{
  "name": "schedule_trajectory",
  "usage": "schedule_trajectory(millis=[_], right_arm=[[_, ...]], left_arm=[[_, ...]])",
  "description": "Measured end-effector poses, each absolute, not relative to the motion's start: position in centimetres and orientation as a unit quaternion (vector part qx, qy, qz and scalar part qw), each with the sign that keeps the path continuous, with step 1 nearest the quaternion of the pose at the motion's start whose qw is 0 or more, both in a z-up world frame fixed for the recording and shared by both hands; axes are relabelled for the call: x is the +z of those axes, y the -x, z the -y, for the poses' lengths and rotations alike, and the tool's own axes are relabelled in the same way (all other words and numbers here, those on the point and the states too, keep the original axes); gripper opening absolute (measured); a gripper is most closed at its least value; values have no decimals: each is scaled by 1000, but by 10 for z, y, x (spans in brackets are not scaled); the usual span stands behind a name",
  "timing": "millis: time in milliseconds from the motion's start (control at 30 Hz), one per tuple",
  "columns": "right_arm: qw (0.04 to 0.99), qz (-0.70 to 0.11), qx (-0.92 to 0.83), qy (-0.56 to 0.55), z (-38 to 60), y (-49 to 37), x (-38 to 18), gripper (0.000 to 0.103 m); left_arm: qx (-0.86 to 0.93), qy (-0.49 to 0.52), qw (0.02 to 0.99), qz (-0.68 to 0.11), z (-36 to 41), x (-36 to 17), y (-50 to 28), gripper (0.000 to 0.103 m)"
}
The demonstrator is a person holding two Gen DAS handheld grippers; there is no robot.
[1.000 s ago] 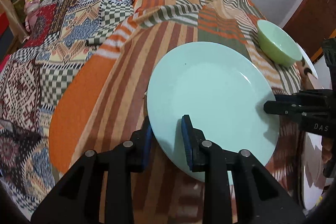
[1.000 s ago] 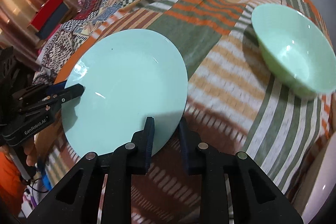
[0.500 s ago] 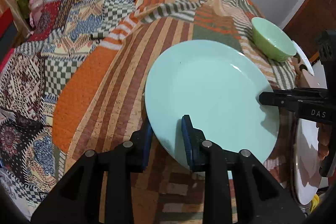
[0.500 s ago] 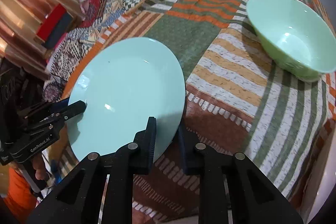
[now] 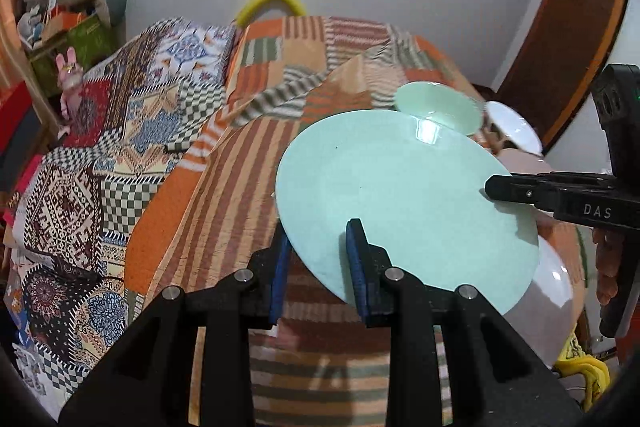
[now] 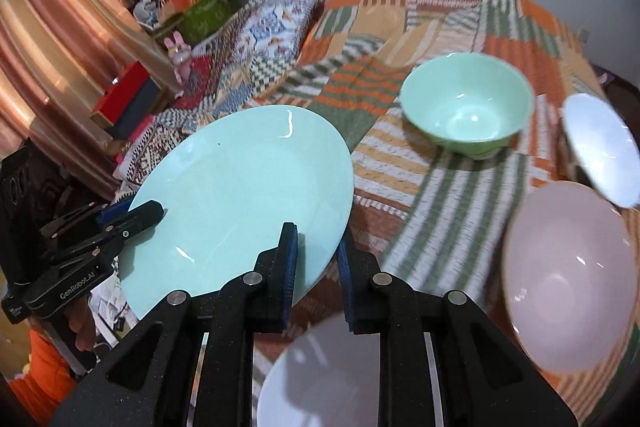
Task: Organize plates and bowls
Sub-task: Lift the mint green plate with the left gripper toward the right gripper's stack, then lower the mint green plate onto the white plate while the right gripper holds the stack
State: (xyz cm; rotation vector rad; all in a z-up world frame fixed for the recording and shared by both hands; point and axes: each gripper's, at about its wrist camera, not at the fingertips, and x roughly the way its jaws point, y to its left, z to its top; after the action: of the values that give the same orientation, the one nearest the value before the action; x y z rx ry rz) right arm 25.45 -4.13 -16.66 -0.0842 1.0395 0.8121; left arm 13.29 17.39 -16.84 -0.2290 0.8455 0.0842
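A large pale green plate [image 5: 404,195] is held in the air above the bed, gripped on two sides. My left gripper [image 5: 318,267] is shut on its near rim. My right gripper [image 6: 316,263] is shut on its opposite rim [image 6: 240,195]. The right gripper also shows at the right of the left wrist view [image 5: 504,189]. A green bowl [image 6: 466,107] sits on the striped blanket beyond the plate. A pink bowl [image 6: 568,275] sits at the right, a white plate [image 6: 602,147] lies behind it, and another white plate [image 6: 320,375] lies under my right gripper.
The bed is covered by an orange and green striped blanket [image 6: 440,187] and a patchwork quilt [image 5: 120,147] on the left. Shelves with boxes and toys [image 5: 60,39] stand at the far left. A wooden door frame [image 5: 560,47] is at the right.
Both grippers have lifted the green plate up and toward the right, off the blanket. The pink bowl and white plates have come into view.
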Motion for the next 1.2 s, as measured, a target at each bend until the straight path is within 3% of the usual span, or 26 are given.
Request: schedule_trajectory(millis=[533, 1200], right_arm=[[828, -438, 351, 15, 131, -201, -140, 18], [831, -471, 296, -26, 200, -173, -179, 18]], left_arm=[[-8, 88, 917, -389, -94, -139, -94, 28], [-62, 79, 890, -445, -30, -183, -97, 28]])
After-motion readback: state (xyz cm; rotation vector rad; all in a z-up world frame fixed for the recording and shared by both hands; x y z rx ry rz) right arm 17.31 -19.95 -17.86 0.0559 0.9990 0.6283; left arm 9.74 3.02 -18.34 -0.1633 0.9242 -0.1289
